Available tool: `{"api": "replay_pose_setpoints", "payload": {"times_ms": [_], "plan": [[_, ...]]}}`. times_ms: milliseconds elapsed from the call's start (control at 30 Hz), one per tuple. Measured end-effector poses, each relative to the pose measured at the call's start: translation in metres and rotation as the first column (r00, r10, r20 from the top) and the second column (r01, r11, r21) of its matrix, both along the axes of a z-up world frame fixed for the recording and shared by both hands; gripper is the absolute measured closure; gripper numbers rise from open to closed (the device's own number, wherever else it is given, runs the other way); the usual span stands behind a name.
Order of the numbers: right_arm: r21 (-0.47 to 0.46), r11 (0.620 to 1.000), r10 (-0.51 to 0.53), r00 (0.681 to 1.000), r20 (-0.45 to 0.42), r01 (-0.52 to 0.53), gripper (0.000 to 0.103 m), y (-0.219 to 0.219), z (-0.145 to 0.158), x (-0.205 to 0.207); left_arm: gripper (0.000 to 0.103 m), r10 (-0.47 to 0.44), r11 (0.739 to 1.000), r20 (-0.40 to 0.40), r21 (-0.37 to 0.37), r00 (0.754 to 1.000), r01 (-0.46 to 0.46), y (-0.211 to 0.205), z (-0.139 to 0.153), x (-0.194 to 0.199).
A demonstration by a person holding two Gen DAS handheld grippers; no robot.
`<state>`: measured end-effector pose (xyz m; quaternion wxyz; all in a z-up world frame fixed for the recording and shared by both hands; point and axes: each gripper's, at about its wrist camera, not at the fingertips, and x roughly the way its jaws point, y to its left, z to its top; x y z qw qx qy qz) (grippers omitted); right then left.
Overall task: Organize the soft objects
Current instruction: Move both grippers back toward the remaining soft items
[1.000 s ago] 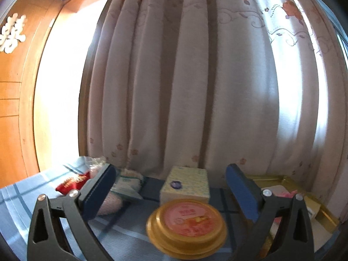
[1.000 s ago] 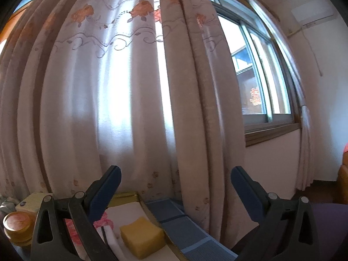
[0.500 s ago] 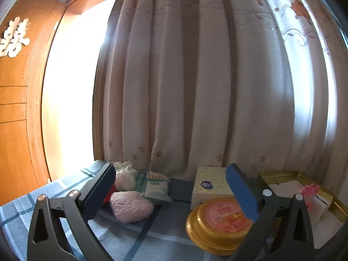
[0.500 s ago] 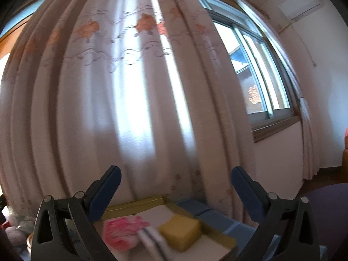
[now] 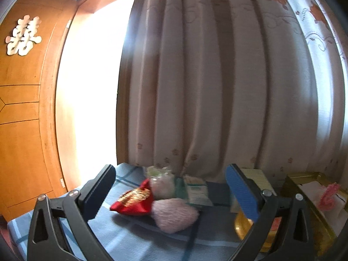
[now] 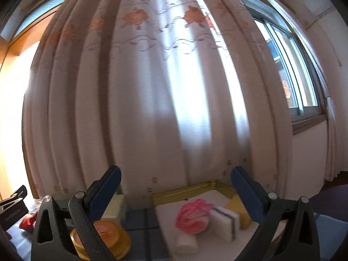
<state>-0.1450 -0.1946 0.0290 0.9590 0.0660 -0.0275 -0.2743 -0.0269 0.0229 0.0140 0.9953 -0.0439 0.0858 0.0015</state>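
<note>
fluffy pink puff [image 5: 174, 214], shiny red satin pouch [image 5: 132, 202], glossy gold tin [image 6: 102, 239]

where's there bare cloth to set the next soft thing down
Bare blue cloth lies in front of the red pouch and pink puff. A strip separates the gold tin from the gold tray. The tray is crowded.
</note>
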Motion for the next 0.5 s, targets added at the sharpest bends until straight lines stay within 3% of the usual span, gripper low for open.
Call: {"api": "replay_pose_setpoints", "payload": {"times_ms": [300,500], "plan": [[0.016,0.994,0.108,0.993,-0.049,-0.108,0.001,0.041,0.001,0.028,0.001,0.057,0.998,-0.007,0.033,0.998,-0.056,0.038,-0.001,0.016],[0.062,0.975,0.218,0.969,-0.119,-0.212,0.001,0.069,-0.003,0.058,0.001,0.117,0.99,-0.037,0.078,0.992,-0.114,0.062,-0.002,0.031]]}}
